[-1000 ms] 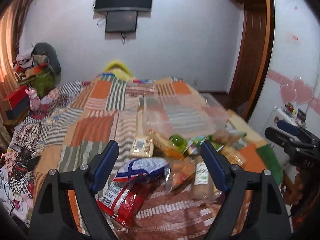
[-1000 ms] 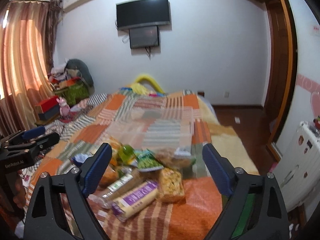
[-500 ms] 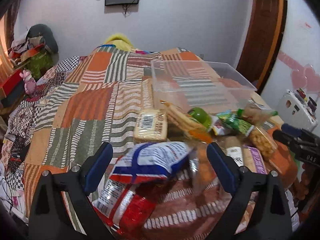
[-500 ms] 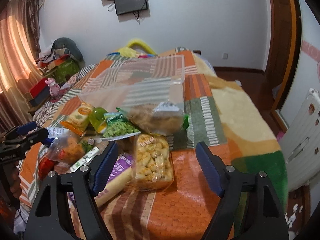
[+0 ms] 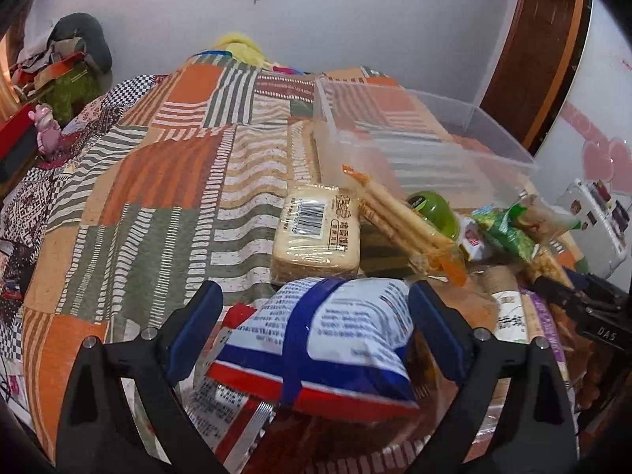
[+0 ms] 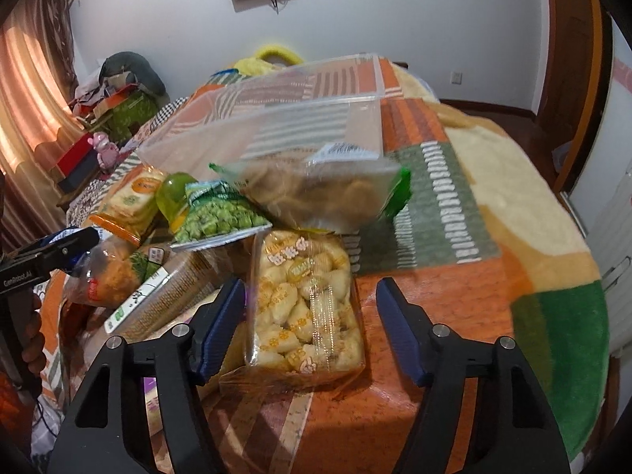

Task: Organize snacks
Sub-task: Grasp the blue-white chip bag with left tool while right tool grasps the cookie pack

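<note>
Snacks lie heaped on a patchwork bed cover (image 5: 170, 181) in front of a clear plastic bin (image 5: 426, 138) (image 6: 276, 118). My left gripper (image 5: 314, 328) is open, its jaws wide on either side of a blue, white and red snack bag (image 5: 324, 339). Behind that bag lie a cracker pack (image 5: 320, 233), a biscuit-stick pack (image 5: 399, 221) and a green cup (image 5: 434, 213). My right gripper (image 6: 312, 328) has its jaws closing around a clear bag of yellow wrapped snacks (image 6: 308, 304), which lies between the pads with small gaps showing.
A green pea bag (image 6: 217, 217) and a bag of brown snacks (image 6: 316, 189) lean against the bin. A hand (image 6: 31, 347) holds the left gripper's handle at the left edge. Clutter and boxes (image 5: 59, 75) stand left of the bed; a white cabinet (image 5: 592, 217) is at the right.
Both grippers have sunk toward the snack heap. The left jaws widened and now flank the blue bag. The right jaws narrowed around the yellow snack bag.
</note>
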{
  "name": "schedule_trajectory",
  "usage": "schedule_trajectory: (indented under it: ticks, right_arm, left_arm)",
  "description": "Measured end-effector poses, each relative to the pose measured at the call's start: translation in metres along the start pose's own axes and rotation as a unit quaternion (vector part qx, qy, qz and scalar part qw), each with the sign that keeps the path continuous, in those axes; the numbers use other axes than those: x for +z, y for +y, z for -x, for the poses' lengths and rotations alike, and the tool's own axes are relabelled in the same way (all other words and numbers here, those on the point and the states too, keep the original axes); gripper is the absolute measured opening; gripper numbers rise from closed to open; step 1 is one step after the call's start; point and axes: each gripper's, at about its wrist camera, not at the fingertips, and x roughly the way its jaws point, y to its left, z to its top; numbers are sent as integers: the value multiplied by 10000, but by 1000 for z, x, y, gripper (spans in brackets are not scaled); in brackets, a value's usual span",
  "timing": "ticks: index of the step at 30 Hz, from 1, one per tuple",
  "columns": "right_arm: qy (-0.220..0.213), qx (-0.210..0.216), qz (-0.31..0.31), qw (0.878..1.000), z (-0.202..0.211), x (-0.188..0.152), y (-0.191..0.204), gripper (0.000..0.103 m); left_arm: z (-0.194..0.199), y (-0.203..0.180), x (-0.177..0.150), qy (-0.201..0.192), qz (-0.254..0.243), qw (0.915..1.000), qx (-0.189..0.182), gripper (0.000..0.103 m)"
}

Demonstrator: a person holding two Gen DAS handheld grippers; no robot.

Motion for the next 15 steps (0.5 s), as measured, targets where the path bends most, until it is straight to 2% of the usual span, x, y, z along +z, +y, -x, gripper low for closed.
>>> schedule_trajectory:
  ticks: [2, 7, 10, 15]
  right_arm:
    - [-15, -17, 16, 10000, 0, 0, 1, 63]
    - [1, 20, 56, 10000, -1, 3, 1, 46]
    - [-30, 12, 53, 10000, 1, 2, 0, 43]
    - [-46, 25, 24, 10000, 3, 3, 1, 43]
  left_arm:
    - [-5, 0, -1, 11, -11, 10000, -3, 96]
    - [-13, 6, -2, 62, 179, 9997, -181, 96]
    - [-15, 8, -4, 130, 253, 9993, -257, 95]
    - [-9, 5, -6, 103, 159, 9994, -295, 83]
